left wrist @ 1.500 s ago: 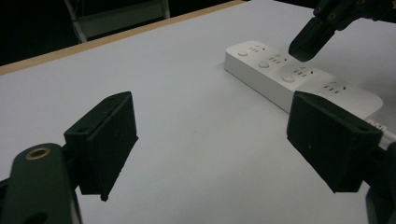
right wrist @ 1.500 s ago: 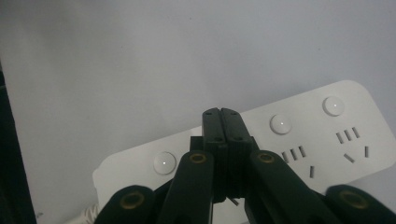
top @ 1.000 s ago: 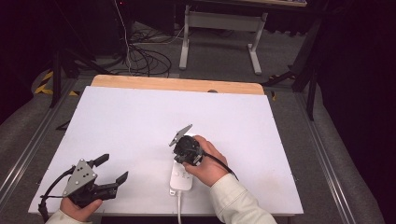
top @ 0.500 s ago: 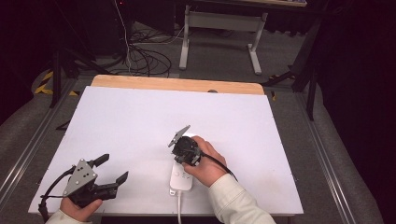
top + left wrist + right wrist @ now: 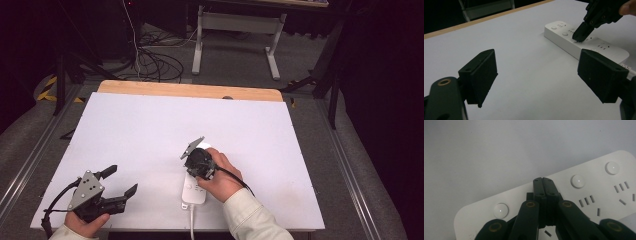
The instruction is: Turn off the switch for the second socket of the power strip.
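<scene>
A white power strip lies flat near the table's front edge, its cord running off toward the person. It has round buttons and socket slots along its top. My right gripper points down at it from above. Its jaws are shut with nothing between them, and the tip rests on the strip's top face between two buttons. From the left gripper view the same tip touches the strip. My left gripper sits low at the front left, open and empty, well apart from the strip.
The white tabletop spreads wide around both hands, with a wooden strip along its far edge. Beyond it, cables lie on the floor and a metal table frame stands there. Metal rails run along both sides.
</scene>
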`<state>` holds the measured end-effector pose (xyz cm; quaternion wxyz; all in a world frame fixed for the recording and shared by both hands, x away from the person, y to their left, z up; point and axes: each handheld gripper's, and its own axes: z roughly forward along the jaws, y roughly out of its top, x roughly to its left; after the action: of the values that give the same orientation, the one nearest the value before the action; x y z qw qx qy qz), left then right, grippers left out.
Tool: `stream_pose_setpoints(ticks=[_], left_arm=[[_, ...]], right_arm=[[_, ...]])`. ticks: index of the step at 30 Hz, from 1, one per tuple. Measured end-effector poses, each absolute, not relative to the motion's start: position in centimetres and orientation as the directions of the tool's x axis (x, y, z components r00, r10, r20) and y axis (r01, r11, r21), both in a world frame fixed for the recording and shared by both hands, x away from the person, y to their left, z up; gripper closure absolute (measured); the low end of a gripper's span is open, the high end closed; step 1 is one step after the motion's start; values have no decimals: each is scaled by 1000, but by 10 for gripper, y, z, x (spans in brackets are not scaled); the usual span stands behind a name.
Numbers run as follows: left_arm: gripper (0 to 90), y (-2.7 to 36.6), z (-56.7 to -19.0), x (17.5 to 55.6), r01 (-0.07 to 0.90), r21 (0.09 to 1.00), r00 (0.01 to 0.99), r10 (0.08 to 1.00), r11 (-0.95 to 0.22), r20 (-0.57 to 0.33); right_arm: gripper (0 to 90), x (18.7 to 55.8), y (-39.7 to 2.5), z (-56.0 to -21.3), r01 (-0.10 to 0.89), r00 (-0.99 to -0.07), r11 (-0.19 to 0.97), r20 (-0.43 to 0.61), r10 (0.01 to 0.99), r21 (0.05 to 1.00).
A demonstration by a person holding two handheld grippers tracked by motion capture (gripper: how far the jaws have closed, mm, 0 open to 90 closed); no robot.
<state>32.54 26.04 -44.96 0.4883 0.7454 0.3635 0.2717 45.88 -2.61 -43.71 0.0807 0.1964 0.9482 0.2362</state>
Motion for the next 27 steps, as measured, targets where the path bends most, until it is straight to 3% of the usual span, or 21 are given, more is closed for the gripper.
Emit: stream_pose_setpoints(ticks=[27], left_arm=[[167,261,-450,326,278,923,589,806,-266,54]], right_arm=[[900,457,-22,-437,343,-905,820,-74,420,458]])
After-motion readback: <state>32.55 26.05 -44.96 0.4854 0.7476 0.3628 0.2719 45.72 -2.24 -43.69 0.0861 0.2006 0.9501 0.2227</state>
